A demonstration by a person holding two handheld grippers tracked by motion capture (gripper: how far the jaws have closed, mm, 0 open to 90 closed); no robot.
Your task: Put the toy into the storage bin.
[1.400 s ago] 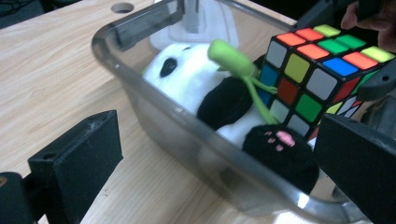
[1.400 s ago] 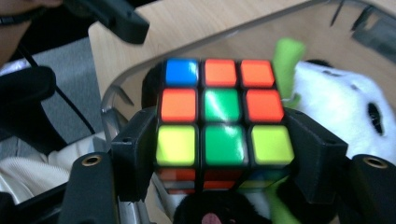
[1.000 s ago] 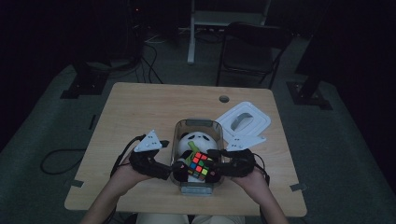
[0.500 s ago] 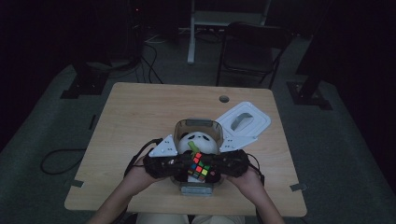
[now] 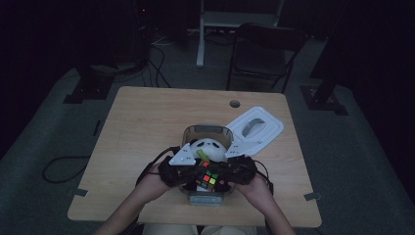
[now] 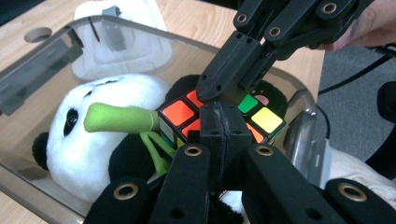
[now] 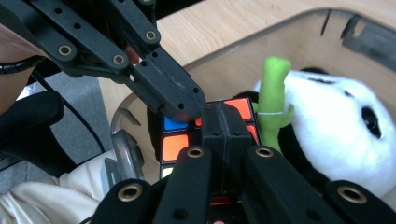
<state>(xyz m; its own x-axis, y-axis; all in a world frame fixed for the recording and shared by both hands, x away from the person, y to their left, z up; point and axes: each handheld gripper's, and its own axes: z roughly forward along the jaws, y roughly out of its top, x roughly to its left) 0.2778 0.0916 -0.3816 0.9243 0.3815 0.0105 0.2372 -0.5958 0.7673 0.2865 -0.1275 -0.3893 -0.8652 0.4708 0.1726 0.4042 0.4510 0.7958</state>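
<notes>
A scrambled puzzle cube (image 5: 208,179) lies in a clear plastic bin (image 5: 205,129) at the table's near edge, beside a plush panda (image 5: 208,145) that holds a green stalk (image 6: 116,119). My left gripper (image 5: 199,172) comes in from the left; its jaws have just been closing and now stand shut with nothing between them. Its tip (image 6: 219,109) rests on the cube's top (image 6: 180,112). My right gripper (image 5: 219,174) is shut too, with its tip (image 7: 223,109) on the cube (image 7: 175,145). The two tips nearly touch.
The bin's white lid (image 5: 254,129) lies on the table behind and to the right of it. A cable hole (image 5: 235,104) sits near the far edge. A chair (image 5: 262,51) and stands are on the dark floor beyond.
My left gripper has moved right, over the bin to the cube, and its jaws have closed. The right gripper's jaws have closed as well, while that hand stayed in place.
</notes>
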